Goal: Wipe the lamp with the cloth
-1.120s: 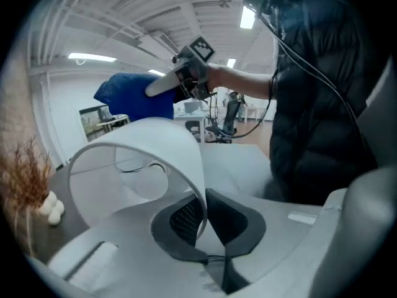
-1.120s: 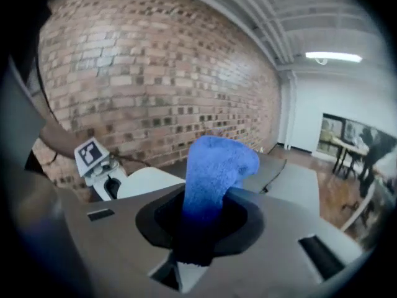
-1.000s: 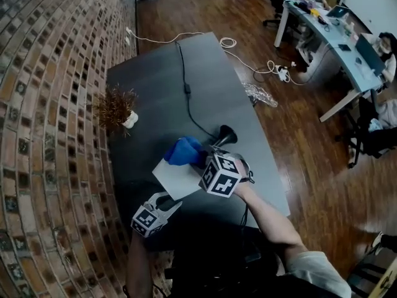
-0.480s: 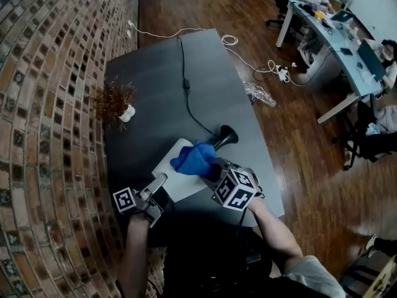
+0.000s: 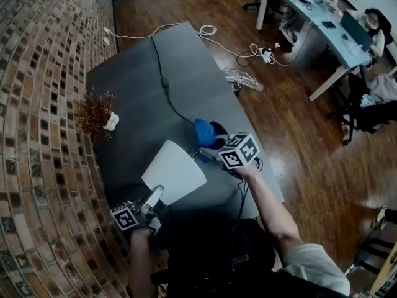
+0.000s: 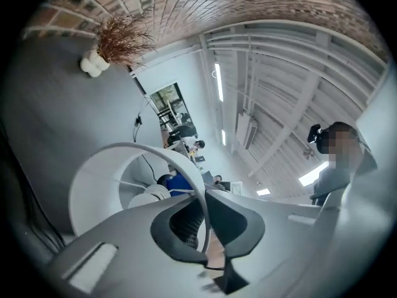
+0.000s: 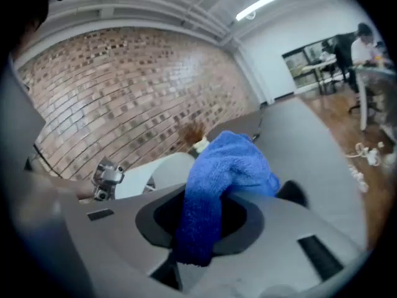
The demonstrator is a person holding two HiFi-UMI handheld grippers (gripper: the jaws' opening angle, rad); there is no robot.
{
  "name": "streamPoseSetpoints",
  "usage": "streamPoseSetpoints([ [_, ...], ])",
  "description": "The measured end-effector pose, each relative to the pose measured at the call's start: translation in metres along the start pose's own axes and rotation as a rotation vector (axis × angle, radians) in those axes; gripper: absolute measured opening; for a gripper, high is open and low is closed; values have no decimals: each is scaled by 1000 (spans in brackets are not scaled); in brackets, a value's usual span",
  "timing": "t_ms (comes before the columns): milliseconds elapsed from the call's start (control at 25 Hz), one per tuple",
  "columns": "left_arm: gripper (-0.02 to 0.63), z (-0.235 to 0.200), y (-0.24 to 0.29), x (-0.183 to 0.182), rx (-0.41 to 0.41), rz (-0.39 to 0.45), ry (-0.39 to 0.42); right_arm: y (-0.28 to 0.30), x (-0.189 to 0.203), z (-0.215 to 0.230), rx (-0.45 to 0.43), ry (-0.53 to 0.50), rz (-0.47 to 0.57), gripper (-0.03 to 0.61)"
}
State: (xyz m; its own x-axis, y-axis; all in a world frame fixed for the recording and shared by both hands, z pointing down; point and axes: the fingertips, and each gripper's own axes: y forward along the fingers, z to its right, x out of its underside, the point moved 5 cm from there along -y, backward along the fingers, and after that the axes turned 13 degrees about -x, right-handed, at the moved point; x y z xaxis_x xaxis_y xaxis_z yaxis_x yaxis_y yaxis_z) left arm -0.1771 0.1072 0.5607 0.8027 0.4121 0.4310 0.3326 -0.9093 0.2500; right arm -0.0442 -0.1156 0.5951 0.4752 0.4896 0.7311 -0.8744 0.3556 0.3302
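The lamp lies tipped on the dark table, its white shade towards me and its black base farther off. My left gripper has just been closing and now stands shut on the shade's thin rim, which runs between the pads. In the left gripper view the shade's open inside fills the lower left. My right gripper is shut on a blue cloth, held beside the lamp's base. The cloth bulges up out of the jaws, with the shade behind it.
A dried plant in a white pot stands near the brick wall. The lamp's black cable runs up the table. Crumpled plastic and white cables lie on the wooden floor. A desk with people stands at the far right.
My right gripper carried the blue cloth off the shade towards the lamp's base. My left gripper rose, rolled and closed on the shade's rim. The shade now tilts up towards me.
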Motion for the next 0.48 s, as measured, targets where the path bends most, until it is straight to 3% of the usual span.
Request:
streamPoseSetpoints([
  [80, 11, 1, -1, 6, 13, -22, 42, 44, 18, -5, -132, 43, -75, 83],
  [160, 11, -1, -4, 13, 14, -20, 54, 69, 30, -6, -163, 68, -108, 84],
  [320, 2, -3, 5, 19, 132, -24, -57, 58, 32, 1, -72, 37, -139, 84],
  [480, 11, 0, 11, 21, 161, -35, -74, 23, 31, 29, 12, 19, -159, 84],
])
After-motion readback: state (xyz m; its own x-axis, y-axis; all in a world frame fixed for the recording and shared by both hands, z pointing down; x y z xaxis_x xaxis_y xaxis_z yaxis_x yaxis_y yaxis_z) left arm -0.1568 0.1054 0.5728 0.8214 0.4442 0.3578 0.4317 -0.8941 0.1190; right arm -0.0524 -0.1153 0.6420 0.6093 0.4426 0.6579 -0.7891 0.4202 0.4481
